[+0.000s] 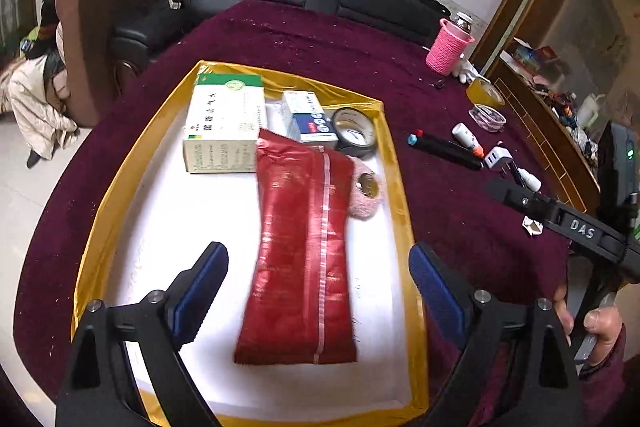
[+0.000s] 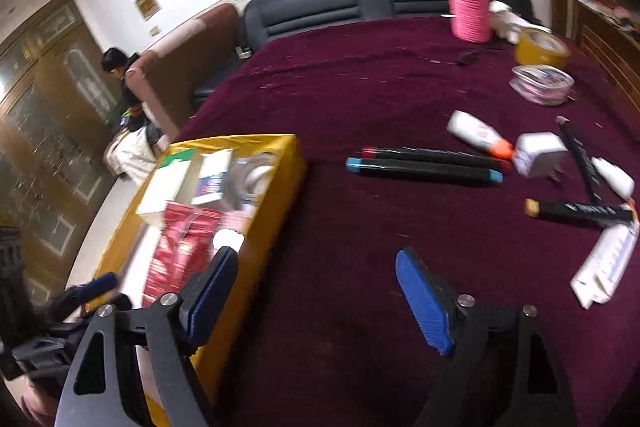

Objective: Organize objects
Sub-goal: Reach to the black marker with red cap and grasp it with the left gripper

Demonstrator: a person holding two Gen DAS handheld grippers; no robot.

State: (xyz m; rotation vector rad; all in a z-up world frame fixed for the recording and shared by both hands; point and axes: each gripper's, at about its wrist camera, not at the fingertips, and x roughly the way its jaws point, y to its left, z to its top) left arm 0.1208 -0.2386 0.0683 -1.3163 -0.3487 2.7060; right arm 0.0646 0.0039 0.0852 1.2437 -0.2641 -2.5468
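Over the maroon tablecloth (image 2: 340,99) we're sorting loose stuff into the yellow box (image 1: 394,163); red pouch (image 1: 300,259) is lying inside w/ med cartons. Left gripper (image 1: 318,287) is hovering above it, jaws apart, empty. Right gripper (image 2: 316,291), also apart, is facing the markers (image 2: 424,167), which only the rt view is showing clearly.

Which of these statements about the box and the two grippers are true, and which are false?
1. The red packet lies inside the yellow box. True.
2. The left gripper is shut on the red packet. False: its jaws are open above it.
3. The black markers lie on the maroon cloth, outside the box. True.
4. The pink cup stands inside the box. False: it stands on the cloth, far from it.
5. The right gripper holds a marker. False: it is open and holds nothing.
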